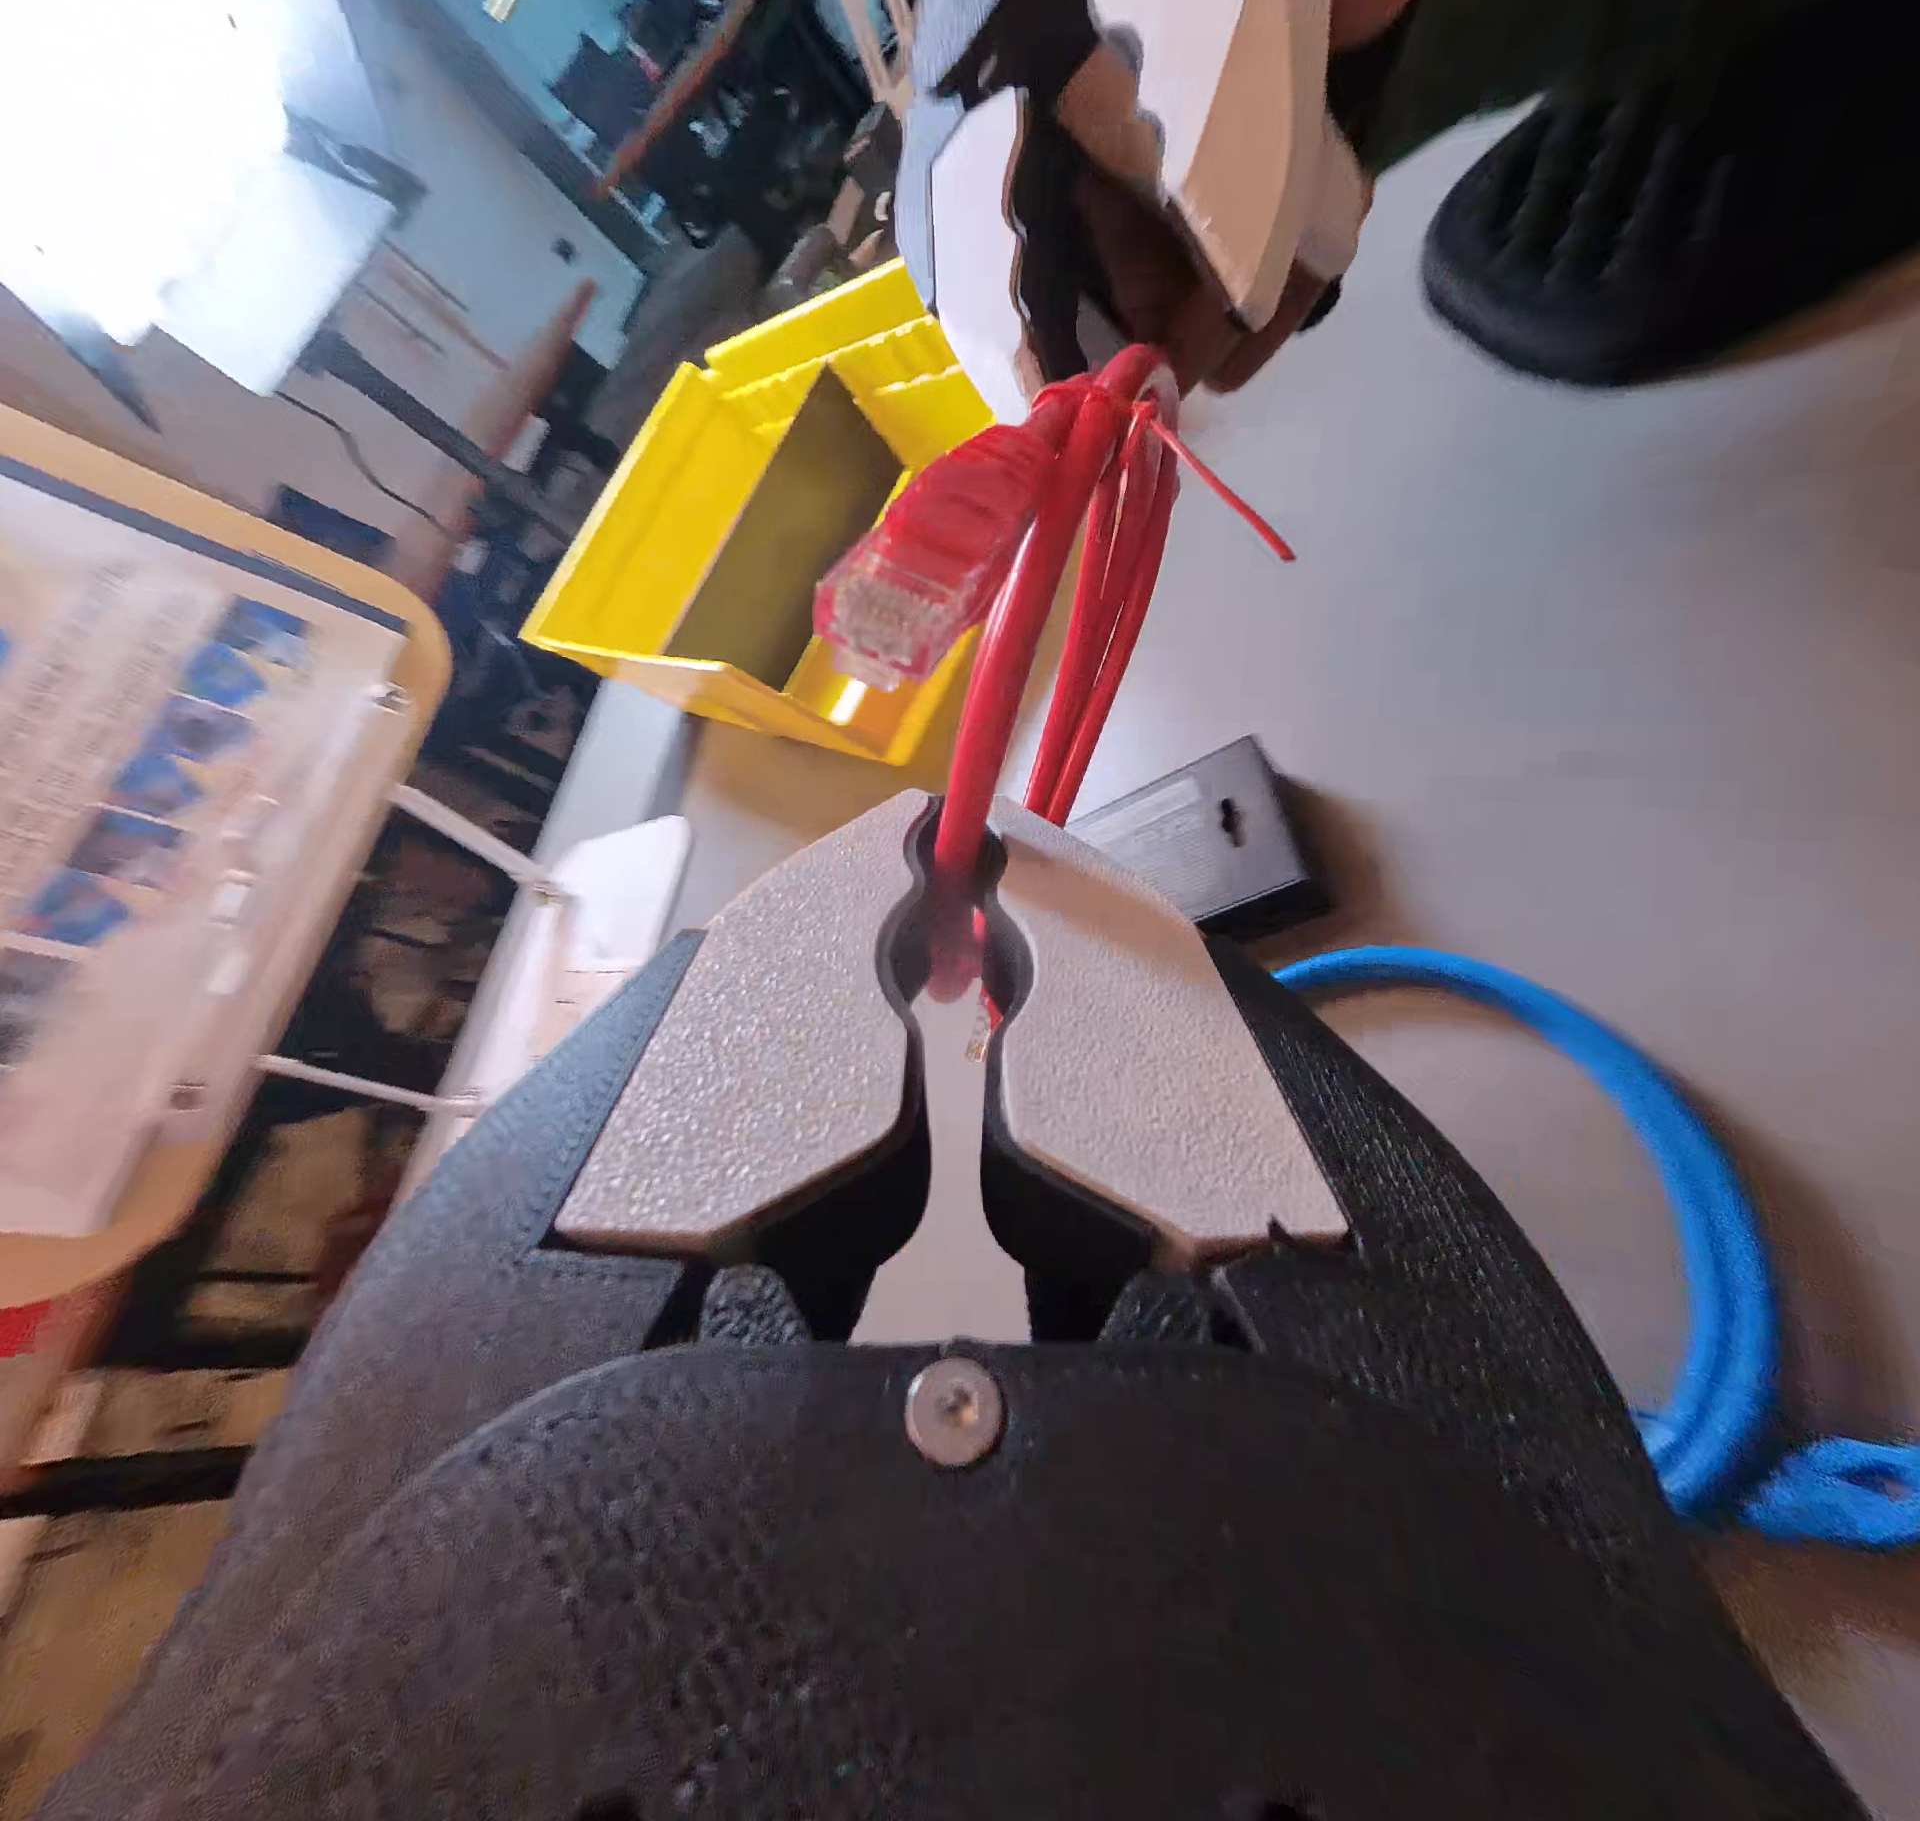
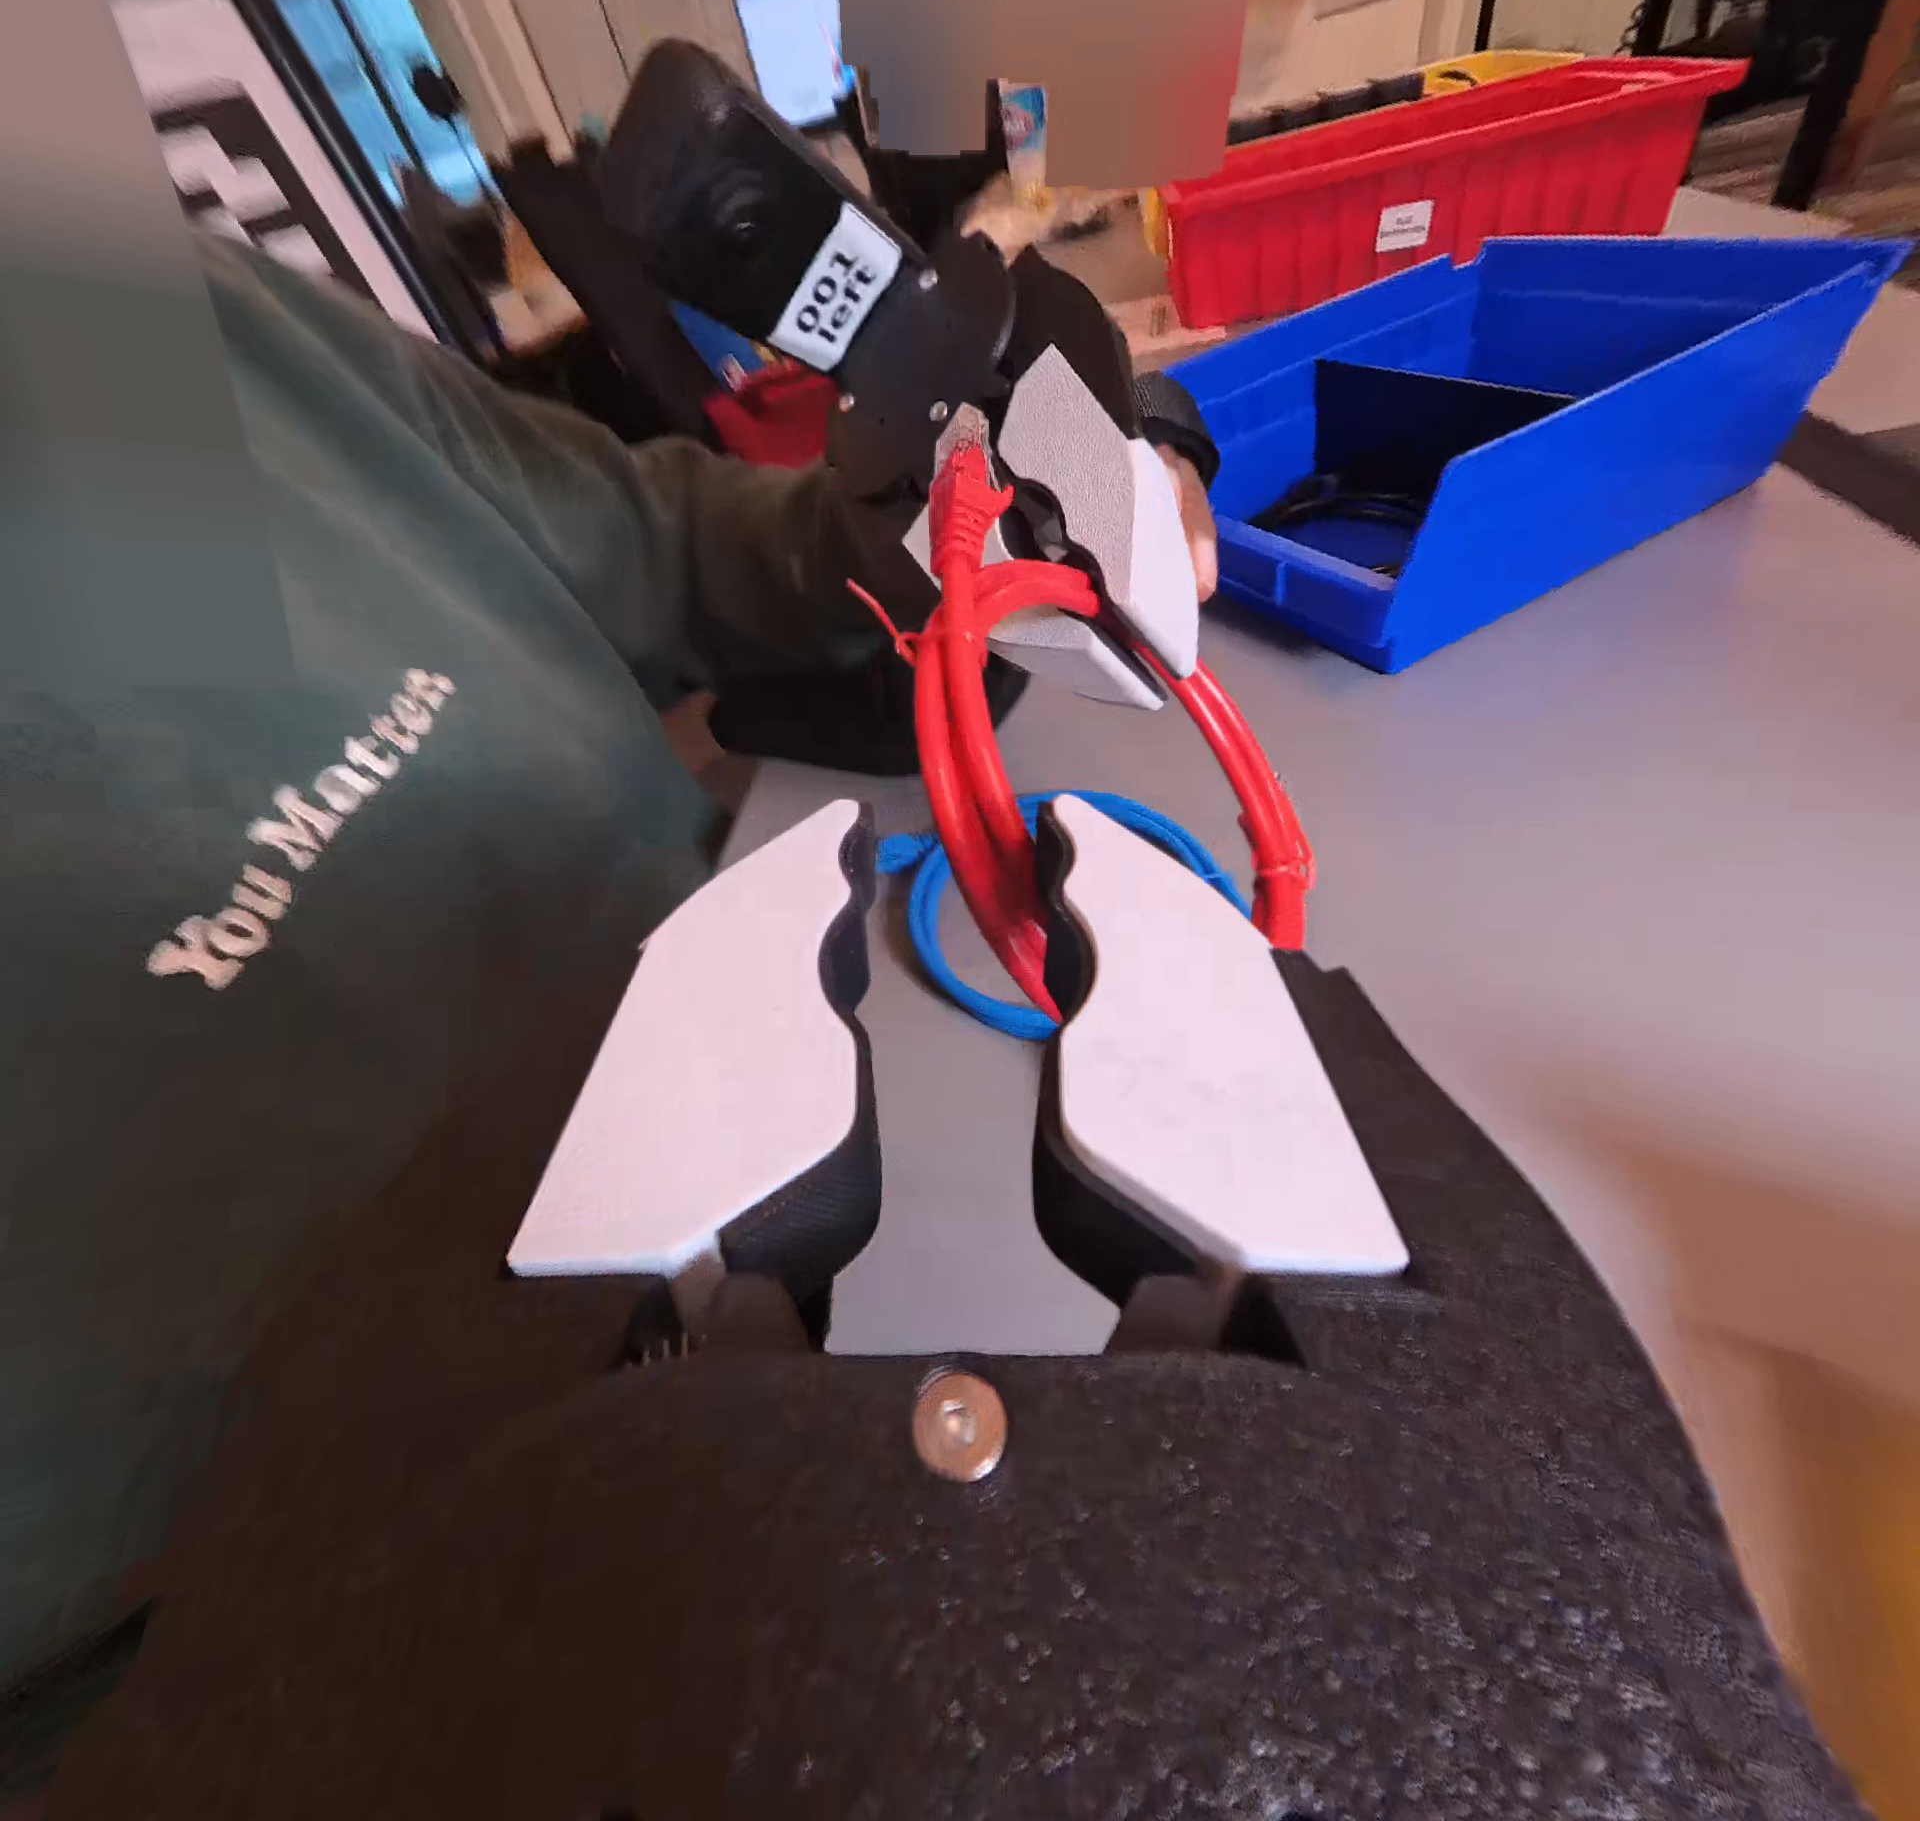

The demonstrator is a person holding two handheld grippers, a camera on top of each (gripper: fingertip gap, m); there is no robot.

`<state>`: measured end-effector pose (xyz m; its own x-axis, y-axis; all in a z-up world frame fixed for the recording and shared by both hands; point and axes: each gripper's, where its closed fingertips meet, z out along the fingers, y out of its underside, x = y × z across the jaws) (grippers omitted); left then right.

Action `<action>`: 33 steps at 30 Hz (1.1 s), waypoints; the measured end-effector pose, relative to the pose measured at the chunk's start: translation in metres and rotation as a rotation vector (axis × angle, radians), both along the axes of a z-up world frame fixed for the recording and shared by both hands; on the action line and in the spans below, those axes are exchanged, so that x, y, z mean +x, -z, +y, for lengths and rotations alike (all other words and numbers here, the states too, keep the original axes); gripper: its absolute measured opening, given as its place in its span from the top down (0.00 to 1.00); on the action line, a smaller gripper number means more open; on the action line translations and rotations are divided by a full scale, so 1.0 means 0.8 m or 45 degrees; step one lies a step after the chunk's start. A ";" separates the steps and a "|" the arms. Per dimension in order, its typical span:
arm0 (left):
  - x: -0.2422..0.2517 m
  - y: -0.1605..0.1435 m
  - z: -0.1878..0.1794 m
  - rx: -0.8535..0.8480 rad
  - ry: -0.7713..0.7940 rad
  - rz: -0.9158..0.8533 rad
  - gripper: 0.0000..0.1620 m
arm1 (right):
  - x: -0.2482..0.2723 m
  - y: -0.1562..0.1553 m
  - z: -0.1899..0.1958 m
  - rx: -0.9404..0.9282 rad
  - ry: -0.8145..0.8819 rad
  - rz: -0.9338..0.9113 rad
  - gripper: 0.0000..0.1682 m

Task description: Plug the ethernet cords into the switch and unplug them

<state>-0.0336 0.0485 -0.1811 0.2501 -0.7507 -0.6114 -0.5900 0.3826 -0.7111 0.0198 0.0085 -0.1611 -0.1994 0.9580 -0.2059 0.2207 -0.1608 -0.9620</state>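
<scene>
Red ethernet cord (image 1: 1049, 566), coiled and tie-bound, is what we hold between both tools: our left gripper (image 1: 961, 872) has its fingers closed on one strand, while our right gripper (image 2: 951, 924) stands part open, the coil resting against the inner edge of one finger (image 2: 1174, 1065) without being pinched. In the left wrist view the right gripper (image 1: 1122, 244) appears closed near the tie; the views disagree, so we cannot tell its true grip. We judge that one plug (image 1: 899, 597) should be freed first, held close behind its boot with the clip kept clear. Beyond the fingers, a black box (image 1: 1205, 836), probably the switch, lies on the table (image 1: 1558, 628) just past our left gripper, and a blue cord (image 1: 1683, 1200) loops beside it. Farther out, a yellow bin (image 1: 727, 524) sits near the table's edge and a blue bin (image 2: 1538, 452) bounds the other side; open table lies between.
</scene>
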 end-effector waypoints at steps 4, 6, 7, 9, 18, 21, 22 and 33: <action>0.002 0.004 0.013 0.368 -0.067 0.176 0.97 | -0.006 -0.002 -0.007 0.234 0.051 -0.042 0.79; 0.003 0.006 0.018 0.540 -0.092 0.267 0.97 | -0.012 -0.002 -0.008 0.338 0.089 -0.048 0.77; 0.005 0.007 0.018 0.603 -0.094 0.294 0.97 | -0.015 0.000 -0.010 0.392 0.102 -0.061 0.76; 0.010 0.008 0.017 0.693 -0.090 0.334 0.97 | -0.021 0.008 -0.008 0.506 0.137 -0.105 0.76; 0.013 0.010 0.015 0.823 -0.091 0.387 0.97 | -0.032 0.043 0.001 0.729 0.178 -0.238 0.90; 0.011 0.010 0.016 0.776 -0.093 0.363 0.97 | -0.033 0.043 0.003 0.742 0.193 -0.224 0.92; 0.011 0.011 0.016 0.753 -0.093 0.358 0.97 | -0.033 0.043 0.004 0.743 0.197 -0.223 0.92; -0.040 -0.039 0.023 -0.089 0.003 -0.389 0.76 | -0.017 -0.006 0.014 0.743 0.289 0.093 0.94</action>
<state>-0.0653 0.0671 -0.1502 0.4128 -0.7891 -0.4549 -0.3440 0.3273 -0.8801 0.0059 0.0198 -0.1561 0.0281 0.9284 0.3704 0.1727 0.3605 -0.9166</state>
